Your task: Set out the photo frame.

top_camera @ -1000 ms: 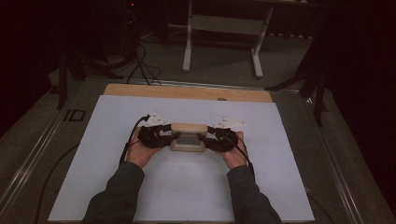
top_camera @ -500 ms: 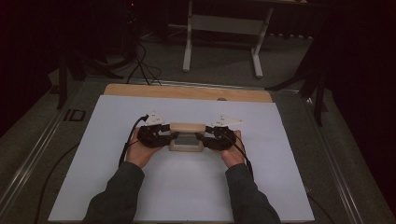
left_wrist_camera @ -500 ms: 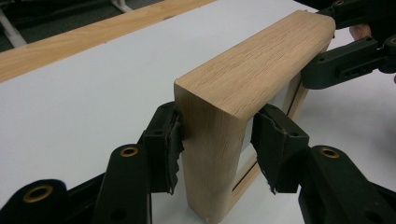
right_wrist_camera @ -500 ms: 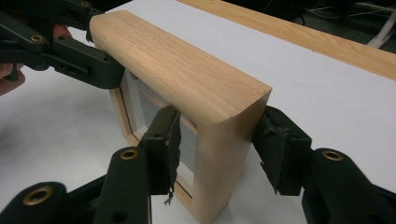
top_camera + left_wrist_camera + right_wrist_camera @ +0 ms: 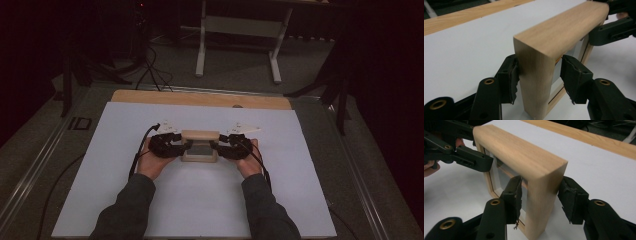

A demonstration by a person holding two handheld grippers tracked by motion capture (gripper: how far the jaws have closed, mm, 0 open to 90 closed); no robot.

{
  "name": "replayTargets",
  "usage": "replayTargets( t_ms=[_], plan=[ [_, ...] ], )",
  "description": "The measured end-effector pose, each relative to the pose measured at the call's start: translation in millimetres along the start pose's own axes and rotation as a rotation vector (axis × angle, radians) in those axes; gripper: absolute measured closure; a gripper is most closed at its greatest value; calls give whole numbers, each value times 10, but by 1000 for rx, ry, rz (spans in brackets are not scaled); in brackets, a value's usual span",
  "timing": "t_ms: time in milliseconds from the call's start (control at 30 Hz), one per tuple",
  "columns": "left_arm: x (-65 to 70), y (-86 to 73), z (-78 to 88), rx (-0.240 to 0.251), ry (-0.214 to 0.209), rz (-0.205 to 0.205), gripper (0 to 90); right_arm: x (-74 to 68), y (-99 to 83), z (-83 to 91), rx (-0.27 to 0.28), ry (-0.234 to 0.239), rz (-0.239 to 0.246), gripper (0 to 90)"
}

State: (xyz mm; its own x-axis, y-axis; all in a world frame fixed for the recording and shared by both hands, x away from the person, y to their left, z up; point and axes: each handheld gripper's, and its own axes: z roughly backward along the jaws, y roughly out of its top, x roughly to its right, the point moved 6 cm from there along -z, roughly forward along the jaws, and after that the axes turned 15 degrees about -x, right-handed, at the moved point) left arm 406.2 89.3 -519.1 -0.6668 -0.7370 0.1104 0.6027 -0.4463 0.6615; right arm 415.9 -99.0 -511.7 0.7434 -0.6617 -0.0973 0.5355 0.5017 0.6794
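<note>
High view: wooden frame (image 5: 200, 146) upright on the desk (image 5: 115, 200); left claw (image 5: 176, 146) just opening, one pad clear; right claw (image 5: 221, 147) closing, clasping the opposite end.

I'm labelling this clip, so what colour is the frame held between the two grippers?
Light natural wood frame, pale tan, clearest in the right gripper view.

We find no text, label, brand, number or sign that can be read in these views. The wooden frame (image 5: 200, 145) shows bare wood grain on every face we see. The white sheet (image 5: 200, 200) on the bench carries no print. A small dark rectangular mark (image 5: 79, 123) lies on the grey surface at the far left of the sheet, too small for us to read.
</note>
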Motion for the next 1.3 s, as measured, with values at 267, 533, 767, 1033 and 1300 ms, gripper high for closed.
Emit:
replayTargets(
  t_ms=[267, 533, 767, 1033, 1300],
  plan=[
    [-27, -46, -44, -11, -17, 20, 494, 30, -75, -82, -43, 2, 0, 549],
    [-53, -97, -106, -27, -27, 24, 511, 48, -122, -133, -67, -5, -3, 558],
    [-66, -93, -122, -22, -36, 39, 511, 56, -126, -155, -76, -18, 2, 557],
    [-74, -81, -148, -24, -48, 50, 512, 83, -132, -160, -85, -27, -2, 566],
    [-84, -69, -157, -28, -66, 48, 507, 77, -136, -159, -87, -27, 1, 559]
  ],
)
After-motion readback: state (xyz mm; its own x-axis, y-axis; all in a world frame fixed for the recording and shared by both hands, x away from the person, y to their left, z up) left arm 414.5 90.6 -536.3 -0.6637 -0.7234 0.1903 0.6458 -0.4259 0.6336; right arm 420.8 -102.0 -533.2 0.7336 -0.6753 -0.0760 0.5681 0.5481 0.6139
